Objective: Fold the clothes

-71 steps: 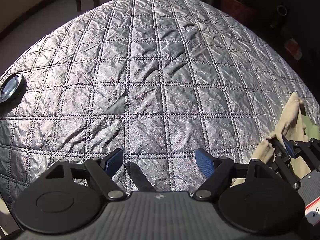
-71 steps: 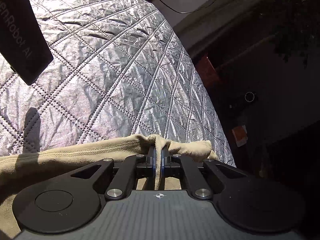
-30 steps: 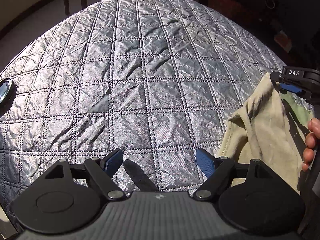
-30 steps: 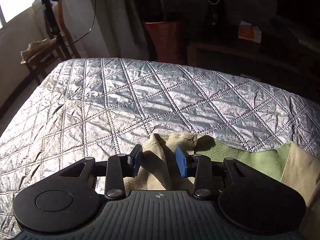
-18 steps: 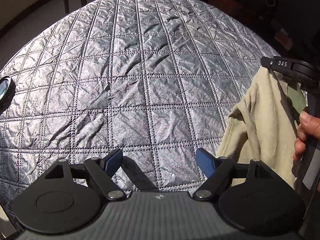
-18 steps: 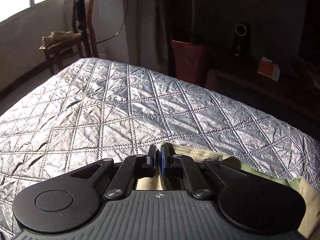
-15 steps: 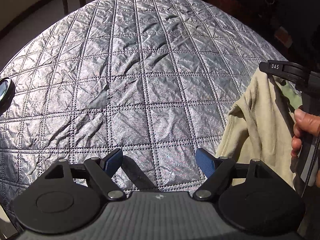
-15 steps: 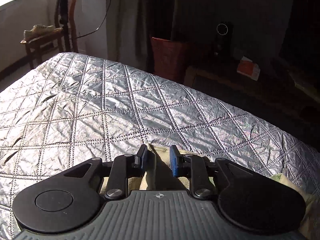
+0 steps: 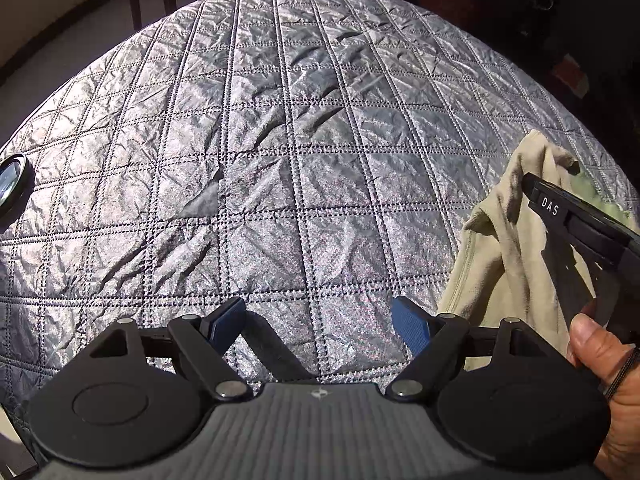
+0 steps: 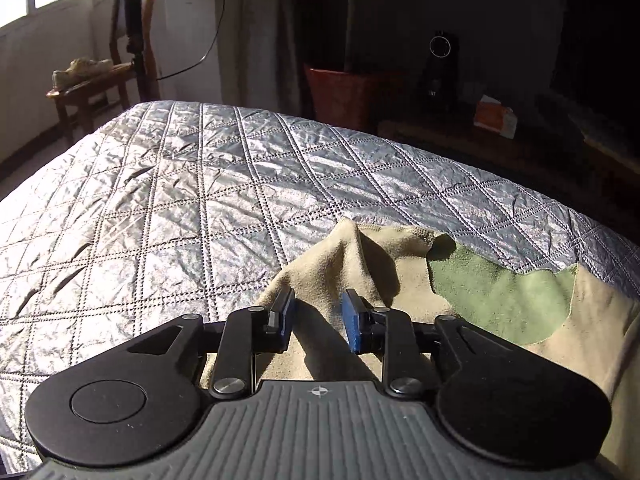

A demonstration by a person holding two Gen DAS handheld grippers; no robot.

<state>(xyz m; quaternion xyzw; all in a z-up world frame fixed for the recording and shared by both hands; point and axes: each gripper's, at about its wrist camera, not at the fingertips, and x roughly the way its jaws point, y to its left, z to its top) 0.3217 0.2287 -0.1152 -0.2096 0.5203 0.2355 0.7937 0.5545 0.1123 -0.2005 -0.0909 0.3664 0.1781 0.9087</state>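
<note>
Tan shirt (image 10: 360, 256) bunched at the bed (image 10: 192, 200) edge, one peak rising between the right gripper (image 10: 319, 318) fingers, which stand apart, not pinching. Left gripper (image 9: 318, 318) wide apart over bare quilt. Risk: a thin bite slips, cloth slumps off the edge.

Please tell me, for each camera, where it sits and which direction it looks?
Left wrist: on the left gripper, steeply down at the silver quilt; own open fingers and the right hand show.
Right wrist: on the right gripper, across the bed towards dark furniture; fingers straddle a ridge of the beige garment.
Shared: quilt, garment.
</note>
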